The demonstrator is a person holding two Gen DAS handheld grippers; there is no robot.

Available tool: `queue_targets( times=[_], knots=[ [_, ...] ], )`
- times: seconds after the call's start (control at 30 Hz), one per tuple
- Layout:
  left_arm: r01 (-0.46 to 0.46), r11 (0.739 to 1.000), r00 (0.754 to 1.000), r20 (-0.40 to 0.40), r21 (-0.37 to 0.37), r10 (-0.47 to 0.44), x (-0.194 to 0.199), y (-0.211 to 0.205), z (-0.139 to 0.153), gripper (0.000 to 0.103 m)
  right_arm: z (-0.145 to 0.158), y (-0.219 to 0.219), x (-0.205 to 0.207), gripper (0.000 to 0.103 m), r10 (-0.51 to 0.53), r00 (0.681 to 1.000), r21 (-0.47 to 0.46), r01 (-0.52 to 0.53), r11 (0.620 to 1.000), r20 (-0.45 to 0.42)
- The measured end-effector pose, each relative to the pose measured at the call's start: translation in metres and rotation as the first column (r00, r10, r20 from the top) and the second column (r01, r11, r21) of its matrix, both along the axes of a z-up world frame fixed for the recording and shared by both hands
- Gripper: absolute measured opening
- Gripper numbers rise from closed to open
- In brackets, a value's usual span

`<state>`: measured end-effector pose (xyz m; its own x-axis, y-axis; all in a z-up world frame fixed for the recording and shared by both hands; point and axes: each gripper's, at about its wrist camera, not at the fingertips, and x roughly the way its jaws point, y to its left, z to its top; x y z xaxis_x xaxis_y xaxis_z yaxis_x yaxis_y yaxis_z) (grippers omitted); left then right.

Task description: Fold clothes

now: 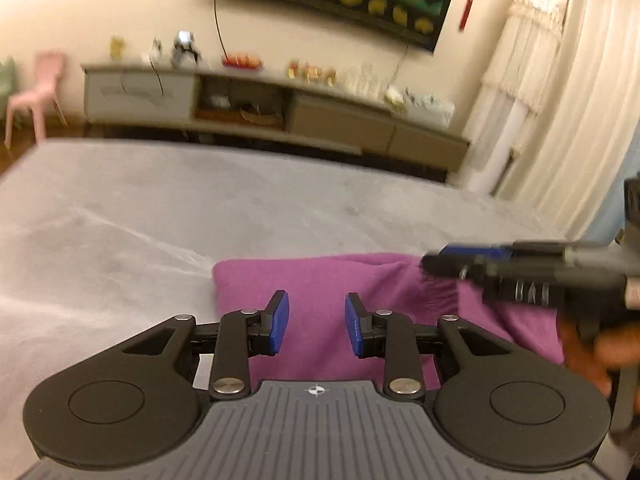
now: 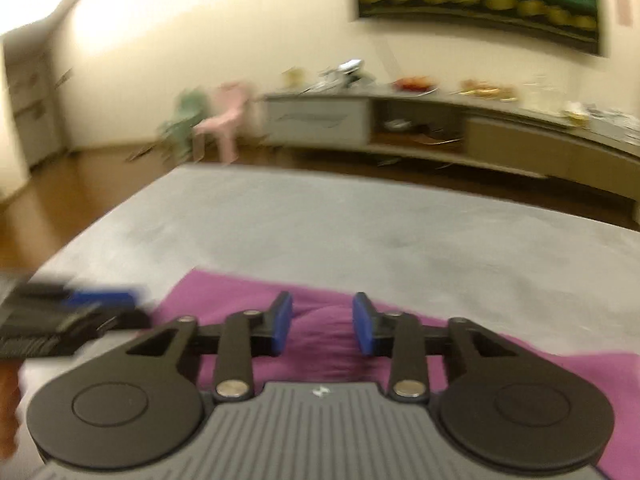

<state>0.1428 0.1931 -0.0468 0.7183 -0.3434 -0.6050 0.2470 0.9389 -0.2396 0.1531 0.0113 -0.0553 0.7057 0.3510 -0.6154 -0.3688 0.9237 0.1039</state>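
A folded purple garment (image 1: 320,280) lies on the grey bed cover (image 1: 200,208), close in front of me. My left gripper (image 1: 317,322) is open and empty above its near part. My right gripper (image 2: 322,322) is open and empty above the same garment (image 2: 320,360). The right gripper also shows at the right of the left wrist view (image 1: 444,260), blurred, over the garment's right side. The left gripper shows blurred at the left of the right wrist view (image 2: 132,308), by the garment's left corner.
The grey bed (image 2: 360,232) stretches ahead. Beyond its far edge stands a long low cabinet (image 1: 280,108) with small items on top. A pink chair (image 1: 40,92) stands at the far left. Cream curtains (image 1: 580,100) hang at the right. A dark picture (image 2: 480,4) hangs on the wall.
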Motion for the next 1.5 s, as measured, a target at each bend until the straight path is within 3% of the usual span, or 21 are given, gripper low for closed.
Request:
queue_targets(
  times=[0.1,0.23,0.3,0.43,0.53,0.6,0.67,0.73,0.77,0.83,0.93,0.97,1.03,1.1,1.33,1.5],
  knots=[
    [-0.027,1.000,0.996,-0.088,0.007,0.027,0.027,0.004,-0.026,0.031,-0.027,0.009,0.017,0.019,-0.039,0.994,-0.068,0.032,0.997,-0.097],
    [-0.023,0.999,0.997,-0.067,0.042,0.026,0.023,-0.001,-0.026,0.031,-0.041,-0.001,0.012,0.019,-0.052,0.996,-0.058,0.048,0.997,-0.077],
    [-0.029,0.998,0.998,-0.056,0.053,0.032,0.016,-0.002,-0.022,0.031,-0.034,0.000,0.008,0.020,-0.073,0.994,-0.077,0.067,0.995,-0.079],
    [0.031,0.999,0.999,-0.024,-0.008,-0.031,-0.005,-0.005,-0.005,0.032,-0.010,0.004,-0.042,0.022,-0.025,1.000,-0.079,0.024,0.997,-0.015],
    [0.048,0.998,0.997,-0.063,0.050,-0.045,-0.008,-0.014,-0.019,0.032,-0.031,0.006,-0.064,0.022,0.000,0.997,-0.101,-0.007,0.995,-0.077],
    [0.033,0.997,0.998,-0.060,0.074,-0.029,-0.009,-0.017,-0.026,0.031,-0.042,0.003,-0.077,0.026,-0.005,1.000,-0.120,0.004,0.993,-0.009],
    [0.019,0.997,0.999,-0.049,0.077,-0.016,-0.015,-0.019,-0.021,0.032,-0.033,-0.001,-0.082,0.033,-0.024,1.000,-0.101,0.024,0.995,-0.004],
    [0.020,0.998,0.999,-0.027,0.064,-0.018,-0.025,-0.020,-0.014,0.032,-0.022,-0.012,-0.088,0.050,-0.055,0.998,-0.104,0.059,0.993,0.032],
    [0.020,0.998,1.000,-0.016,0.057,-0.019,-0.030,-0.020,-0.010,0.033,-0.016,-0.020,-0.089,0.066,-0.094,0.993,-0.145,0.104,0.984,0.074],
    [0.027,0.998,1.000,0.000,0.049,-0.027,-0.036,-0.022,-0.004,0.034,-0.019,-0.036,-0.086,0.069,-0.145,0.985,-0.232,0.162,0.959,0.090],
    [0.027,0.998,1.000,0.002,0.055,-0.027,-0.036,-0.026,-0.003,0.034,-0.034,-0.056,-0.076,0.062,-0.206,0.976,-0.368,0.215,0.904,0.064],
    [0.027,0.998,1.000,0.000,0.055,-0.027,-0.037,-0.027,-0.002,0.034,-0.039,-0.063,-0.072,0.055,-0.227,0.972,-0.413,0.230,0.881,0.057],
    [0.033,0.998,0.999,-0.003,0.061,-0.033,-0.037,-0.028,-0.003,0.034,-0.042,-0.073,-0.073,0.052,-0.243,0.968,-0.427,0.247,0.870,0.065],
    [0.036,0.998,0.999,-0.008,0.060,-0.036,-0.036,-0.029,-0.005,0.034,-0.039,-0.070,-0.074,0.014,-0.238,0.970,-0.429,0.237,0.872,0.051],
    [0.041,0.998,0.999,0.015,0.041,-0.042,-0.039,-0.027,0.001,0.034,-0.009,-0.048,-0.079,0.010,-0.238,0.967,-0.358,0.255,0.898,0.092],
    [0.055,0.997,0.998,0.022,0.053,-0.056,-0.041,-0.031,0.001,0.034,-0.026,-0.019,-0.075,0.010,-0.169,0.985,-0.379,0.172,0.909,0.039]
  ],
)
